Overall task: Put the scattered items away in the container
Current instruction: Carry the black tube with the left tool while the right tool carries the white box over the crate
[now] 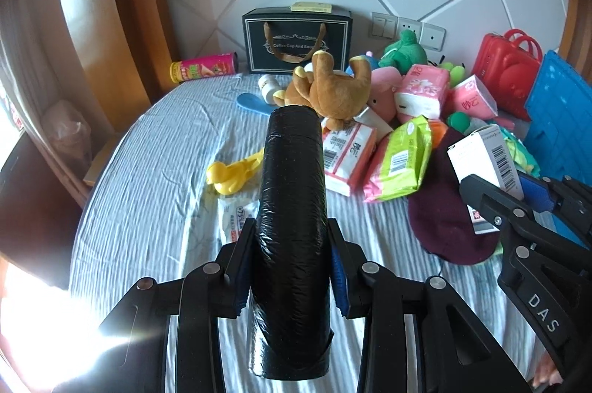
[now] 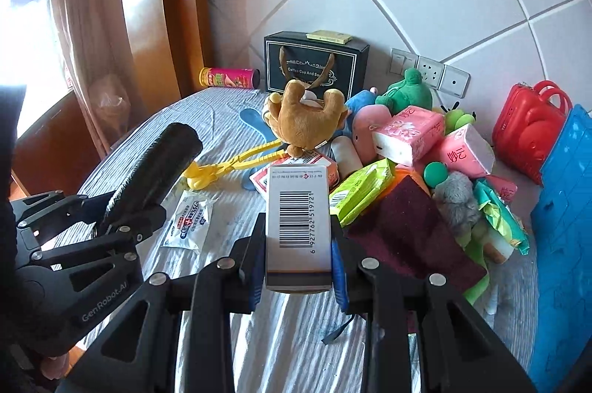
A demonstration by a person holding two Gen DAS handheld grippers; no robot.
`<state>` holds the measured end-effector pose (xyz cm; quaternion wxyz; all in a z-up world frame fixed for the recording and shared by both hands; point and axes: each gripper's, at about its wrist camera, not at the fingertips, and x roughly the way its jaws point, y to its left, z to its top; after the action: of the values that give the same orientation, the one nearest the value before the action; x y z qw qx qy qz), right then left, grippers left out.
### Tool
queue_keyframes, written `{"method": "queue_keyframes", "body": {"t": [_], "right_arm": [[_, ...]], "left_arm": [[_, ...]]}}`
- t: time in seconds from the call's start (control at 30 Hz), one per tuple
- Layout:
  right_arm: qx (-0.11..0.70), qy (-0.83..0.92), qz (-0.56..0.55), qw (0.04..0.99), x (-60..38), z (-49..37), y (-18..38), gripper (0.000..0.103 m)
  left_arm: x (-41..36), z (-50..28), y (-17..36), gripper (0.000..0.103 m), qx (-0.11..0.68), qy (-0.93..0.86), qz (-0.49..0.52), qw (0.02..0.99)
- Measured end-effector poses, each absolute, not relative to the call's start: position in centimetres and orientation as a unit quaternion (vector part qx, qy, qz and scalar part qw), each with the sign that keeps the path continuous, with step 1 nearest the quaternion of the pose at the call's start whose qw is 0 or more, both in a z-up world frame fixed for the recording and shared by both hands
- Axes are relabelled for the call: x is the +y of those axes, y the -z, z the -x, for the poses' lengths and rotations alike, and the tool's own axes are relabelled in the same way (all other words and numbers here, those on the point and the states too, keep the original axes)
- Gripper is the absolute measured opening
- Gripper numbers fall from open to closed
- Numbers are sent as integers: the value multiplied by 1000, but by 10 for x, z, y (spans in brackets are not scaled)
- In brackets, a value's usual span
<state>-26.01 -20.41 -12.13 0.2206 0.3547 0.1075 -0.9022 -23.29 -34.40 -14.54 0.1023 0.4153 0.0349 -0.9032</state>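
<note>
The left claw (image 1: 292, 267) points forward and downward, its two black fingers with blue pads (image 1: 339, 278) clamped on the sides of a black roll (image 1: 292, 193) that juts out ahead of the fingertips. The right claw (image 2: 298, 263) is angled downward likewise, its pads pressing both sides of a white barcoded box (image 2: 298, 226) that stands up between them. The two claws sit side by side, close together, each visible at the edge of the other's wrist view.
</note>
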Motion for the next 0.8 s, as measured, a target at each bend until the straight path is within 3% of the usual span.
{"method": "queue_keyframes", "body": {"t": [0.47, 0.8], "right_arm": [[102, 933, -319, 133, -149, 214, 67, 29], [78, 958, -266, 75, -13, 192, 15, 29]], "left_arm": [[-297, 200, 100, 34, 40, 929, -368, 34], [-167, 199, 61, 34, 22, 946, -323, -20]]}}
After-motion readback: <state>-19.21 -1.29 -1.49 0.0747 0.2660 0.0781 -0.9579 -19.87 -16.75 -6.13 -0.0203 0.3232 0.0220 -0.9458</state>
